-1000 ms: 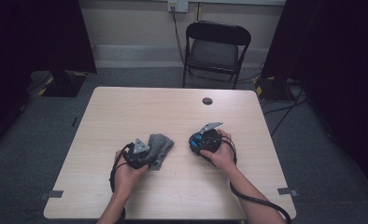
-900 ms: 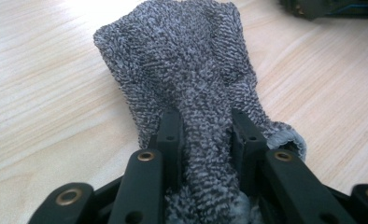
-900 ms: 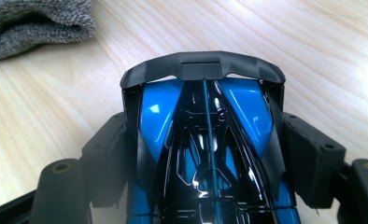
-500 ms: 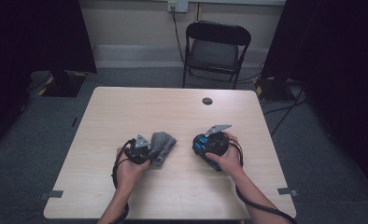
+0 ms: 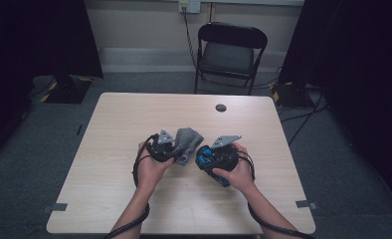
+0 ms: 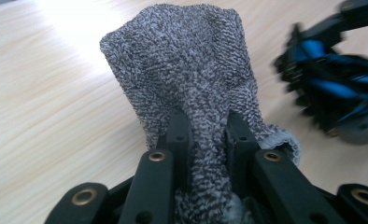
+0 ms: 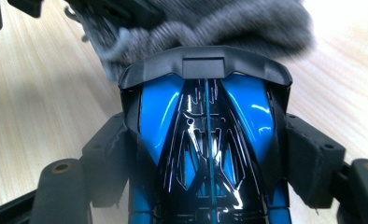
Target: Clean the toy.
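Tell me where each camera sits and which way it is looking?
High view: sits above the person's side, looks forward and down at the table; both forearms, left tongs and right tongs show.
Left gripper view: rides the left tongs, looks along their black jaws clamped on the grey sock.
Right gripper view: rides the right tongs, looks along jaws gripping the blue and black toy car.
Shared: both gripper views show sock and car; the left one sees the car farther off.
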The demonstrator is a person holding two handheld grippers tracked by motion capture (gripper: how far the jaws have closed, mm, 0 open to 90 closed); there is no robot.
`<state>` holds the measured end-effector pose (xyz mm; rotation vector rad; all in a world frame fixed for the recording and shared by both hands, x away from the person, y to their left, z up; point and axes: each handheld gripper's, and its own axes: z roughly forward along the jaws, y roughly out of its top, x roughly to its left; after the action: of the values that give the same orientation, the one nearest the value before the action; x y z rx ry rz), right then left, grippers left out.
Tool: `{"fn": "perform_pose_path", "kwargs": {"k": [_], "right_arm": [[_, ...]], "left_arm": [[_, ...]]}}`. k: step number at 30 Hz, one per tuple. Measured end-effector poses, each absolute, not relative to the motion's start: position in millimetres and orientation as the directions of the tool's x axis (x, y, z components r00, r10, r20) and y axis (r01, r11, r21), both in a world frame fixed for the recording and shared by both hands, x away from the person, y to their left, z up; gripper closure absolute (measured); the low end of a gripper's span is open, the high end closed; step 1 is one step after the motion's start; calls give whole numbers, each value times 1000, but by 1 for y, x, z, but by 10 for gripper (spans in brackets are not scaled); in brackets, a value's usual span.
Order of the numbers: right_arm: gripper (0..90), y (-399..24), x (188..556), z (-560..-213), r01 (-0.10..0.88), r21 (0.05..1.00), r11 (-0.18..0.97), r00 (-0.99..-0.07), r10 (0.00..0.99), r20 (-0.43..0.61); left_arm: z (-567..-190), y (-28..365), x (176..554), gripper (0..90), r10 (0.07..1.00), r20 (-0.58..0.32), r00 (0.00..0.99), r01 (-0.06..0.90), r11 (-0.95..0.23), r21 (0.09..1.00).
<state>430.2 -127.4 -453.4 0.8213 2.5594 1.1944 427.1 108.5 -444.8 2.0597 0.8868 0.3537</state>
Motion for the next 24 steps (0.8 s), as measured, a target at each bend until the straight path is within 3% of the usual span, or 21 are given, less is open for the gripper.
{"fn": "perform_pose_path", "kwargs": {"k": [6,8,24], "right_arm": [[254,-125,428,-453,396,756,522,-833,551,56],[254,-126,429,-453,397,755,522,-830,555,53],[254,-144,439,-453,434,761,482,-792,606,68]], "left_arm": [[-447,94,424,759,640,-44,767,428,-460,778],[-449,94,423,759,634,-79,770,440,-436,785],[-438,94,416,759,557,-77,827,364,-425,829]]}}
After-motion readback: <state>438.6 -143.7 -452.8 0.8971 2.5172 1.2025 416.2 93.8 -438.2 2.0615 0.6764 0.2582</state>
